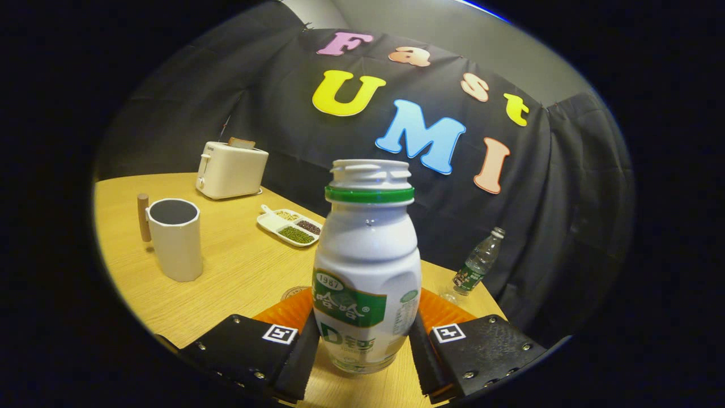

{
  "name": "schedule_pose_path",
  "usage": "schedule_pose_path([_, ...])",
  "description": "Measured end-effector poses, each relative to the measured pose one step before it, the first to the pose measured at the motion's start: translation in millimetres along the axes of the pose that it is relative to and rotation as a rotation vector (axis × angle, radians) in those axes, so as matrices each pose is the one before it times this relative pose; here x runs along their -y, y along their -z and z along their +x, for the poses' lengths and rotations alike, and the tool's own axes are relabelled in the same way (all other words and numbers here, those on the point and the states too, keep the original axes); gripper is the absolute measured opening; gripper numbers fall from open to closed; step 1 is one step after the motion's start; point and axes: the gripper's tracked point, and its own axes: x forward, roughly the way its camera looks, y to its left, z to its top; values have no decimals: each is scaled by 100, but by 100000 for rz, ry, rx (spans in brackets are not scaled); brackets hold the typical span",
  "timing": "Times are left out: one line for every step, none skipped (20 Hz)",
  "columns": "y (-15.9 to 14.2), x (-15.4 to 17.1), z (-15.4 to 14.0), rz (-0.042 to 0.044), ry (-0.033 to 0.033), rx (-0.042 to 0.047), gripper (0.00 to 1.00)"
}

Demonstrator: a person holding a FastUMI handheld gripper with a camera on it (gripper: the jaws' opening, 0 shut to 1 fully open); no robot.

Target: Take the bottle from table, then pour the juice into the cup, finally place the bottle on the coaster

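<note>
Nearest the camera, the gripper point(362, 345) has its two fingers closed narrow on the lower body of the bottle point(367, 266), one finger pressed against each side at the label, so the bottle is held between them. It stands upright, with its cap on above a green neck ring. Its base looks to be at, or only just above, the table point(238, 272); which one cannot be settled from here. A low grip of this kind keeps the neck free, which would suit tipping it toward the cup later, though the cap would seem to stand in the way of pouring.

Directly behind the bottle lies the orange coaster point(447, 311), ridged and flat on the wood, showing on both sides of the bottle's body. Being that close, it makes a short last move for setting the bottle down. A small round disc point(293, 293) lies flat just left of the bottle, by the coaster's edge.

Well left of the bottle stands the white cup point(175, 238), upright, mouth open, wooden handle turned away from the bottle. Beyond the bottle sits a divided dish of beans point(290, 225), farther back a toaster point(231, 169), and off to the bottle's right a clear plastic water bottle point(478, 262)
</note>
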Motion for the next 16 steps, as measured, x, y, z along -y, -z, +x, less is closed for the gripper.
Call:
schedule_pose_path([-395, -75, 207, -3040, 222, 208, 72])
schedule_pose_path([-577, -37, 341, -3328, 406, 625, 72])
schedule_pose_path([-599, -106, 350, -3765, 125, 634, 72])
schedule_pose_path([-416, -147, 359, -4099, 36, 483, 72])
schedule_pose_path([-481, -53, 112, -3999, -283, 307, 72])
schedule_pose_path([-426, -39, 94, -3446, 71, 567, 72])
schedule_pose_path([-389, -110, 167, -3272, -599, 660, 72])
schedule_pose_path([-261, -89, -292, -2869, -303, 411, 72])
schedule_pose_path([-364, -48, -41, -2457, -413, 537, 72])
schedule_pose_path([-367, -185, 317, -2411, -424, 182, 72])
schedule_pose_path([-307, -231, 115, -2010, -453, 29, 72])
schedule_pose_path([-190, -292, 498, -1861, -640, 124, 72])
schedule_pose_path([-208, -156, 265, -2322, -596, -230, 72])
schedule_pose_path([-64, -95, 133, -2906, -535, -271, 72])
schedule_pose_path([-166, -147, 10, -3297, -432, -360, 72])
schedule_pose_path([-123, -143, 314, -3000, -631, -98, 72])
